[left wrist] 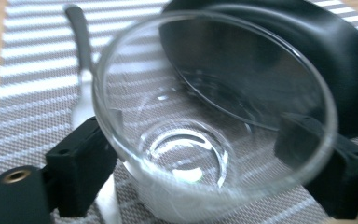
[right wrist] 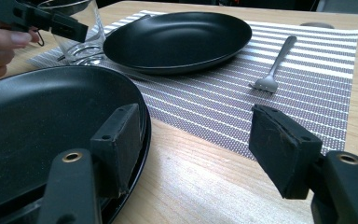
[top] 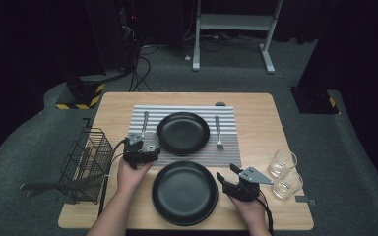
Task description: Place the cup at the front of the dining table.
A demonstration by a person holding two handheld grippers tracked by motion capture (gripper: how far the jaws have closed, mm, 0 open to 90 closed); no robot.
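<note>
A clear glass (top: pixel 151 140) (left wrist: pixel 200 93) (right wrist: pixel 81 32) stands upright on the striped placemat (top: pixel 226 150), just left of the far black plate (top: pixel 183 132) (right wrist: pixel 177 37). My left gripper (top: pixel 146 142) (left wrist: pixel 198 154) has one jaw on each side of the glass, close to its wall and not visibly squeezing it. A second black plate (top: pixel 184 192) (right wrist: pixel 37 121) lies nearer me on the bare wood. My right gripper (top: pixel 229 173) (right wrist: pixel 198 144) is open and empty at that plate's right rim, its left jaw over the rim and its right jaw over the table.
A fork (top: pixel 218 132) (right wrist: pixel 272 65) lies on the mat right of the far plate, and another utensil (top: pixel 144 120) (left wrist: pixel 81 42) lies left of it behind the glass. Two more glasses (top: pixel 281 163) (top: pixel 286 185) stand at the table's right edge. A wire basket (top: pixel 86 162) with utensils sits at the left.
</note>
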